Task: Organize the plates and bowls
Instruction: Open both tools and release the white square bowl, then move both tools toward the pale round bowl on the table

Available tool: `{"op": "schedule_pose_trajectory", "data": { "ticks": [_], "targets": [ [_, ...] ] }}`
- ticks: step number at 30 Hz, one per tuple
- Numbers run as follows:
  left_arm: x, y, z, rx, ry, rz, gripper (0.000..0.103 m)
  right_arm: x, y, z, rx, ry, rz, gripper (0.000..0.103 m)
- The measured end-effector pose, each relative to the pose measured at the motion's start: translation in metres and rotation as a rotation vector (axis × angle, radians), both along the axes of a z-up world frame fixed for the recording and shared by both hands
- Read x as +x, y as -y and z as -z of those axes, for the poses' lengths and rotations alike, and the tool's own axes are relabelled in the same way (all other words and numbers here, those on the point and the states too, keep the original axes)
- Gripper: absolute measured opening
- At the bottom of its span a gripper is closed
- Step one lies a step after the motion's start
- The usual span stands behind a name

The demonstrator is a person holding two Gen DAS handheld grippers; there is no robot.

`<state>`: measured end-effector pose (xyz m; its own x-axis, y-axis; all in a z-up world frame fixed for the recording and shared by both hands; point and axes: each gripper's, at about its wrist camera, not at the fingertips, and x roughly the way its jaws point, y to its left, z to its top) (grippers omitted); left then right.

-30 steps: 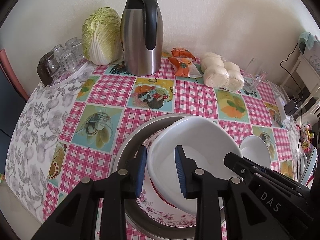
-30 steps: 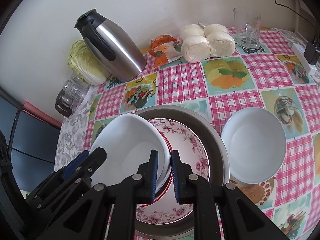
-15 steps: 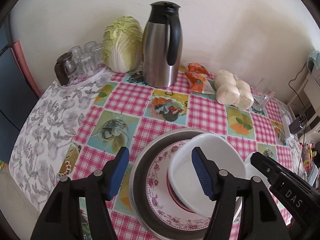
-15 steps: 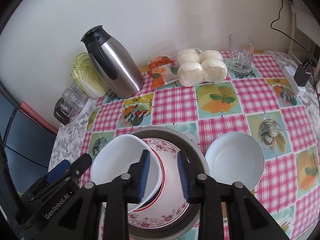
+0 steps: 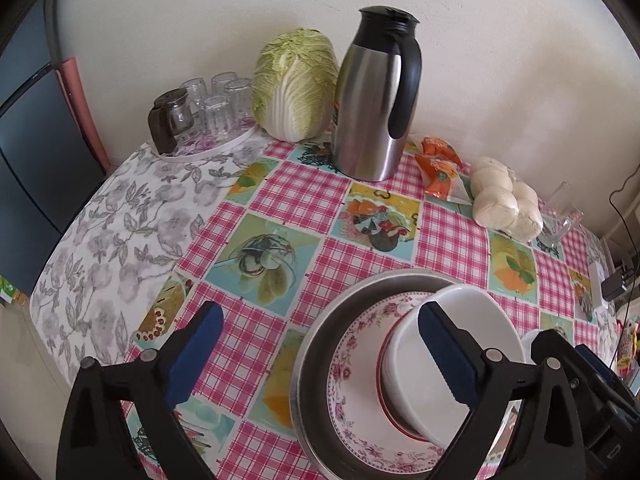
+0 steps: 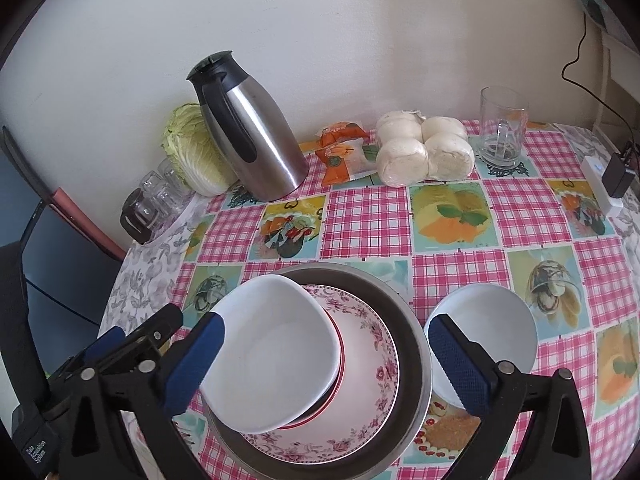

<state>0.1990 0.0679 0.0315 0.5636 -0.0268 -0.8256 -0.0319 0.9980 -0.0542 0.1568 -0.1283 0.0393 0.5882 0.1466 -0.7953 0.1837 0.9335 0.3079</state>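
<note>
A white bowl sits tilted on a floral plate inside a wide metal pan. The same stack shows in the left wrist view: the bowl, the plate and the pan. A second white bowl stands on the cloth to the right of the pan. My left gripper is open and empty above the pan's left side. My right gripper is open and empty, its pads either side of the stack.
At the back stand a steel jug, a cabbage, a tray of glasses, an orange packet, bagged buns and a glass mug. A power adapter lies at the right edge.
Both grippers opened wide, let go of the white bowl and drew back and up. The bowl now rests tilted on the floral plate.
</note>
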Motion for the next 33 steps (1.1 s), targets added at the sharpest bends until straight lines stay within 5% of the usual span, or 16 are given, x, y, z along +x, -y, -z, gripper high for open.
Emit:
{"op": "schedule_pose_trajectory", "data": {
  "ticks": [17,20,33],
  "targets": [
    [-0.005,0.005,-0.013,-0.027,0.067,-0.049,0.099,-0.007,0.039,-0.013,0.036,0.035,0.055,0.103],
    [-0.007,0.012,-0.02,-0.097,0.084,-0.021,0.099,-0.013,0.059,-0.019,0.034,0.05,0.089,0.103],
    [-0.015,0.063,-0.04,-0.177,0.163,0.1,0.1,-0.053,0.178,-0.016,0.082,0.051,0.318,0.103]
  ]
}}
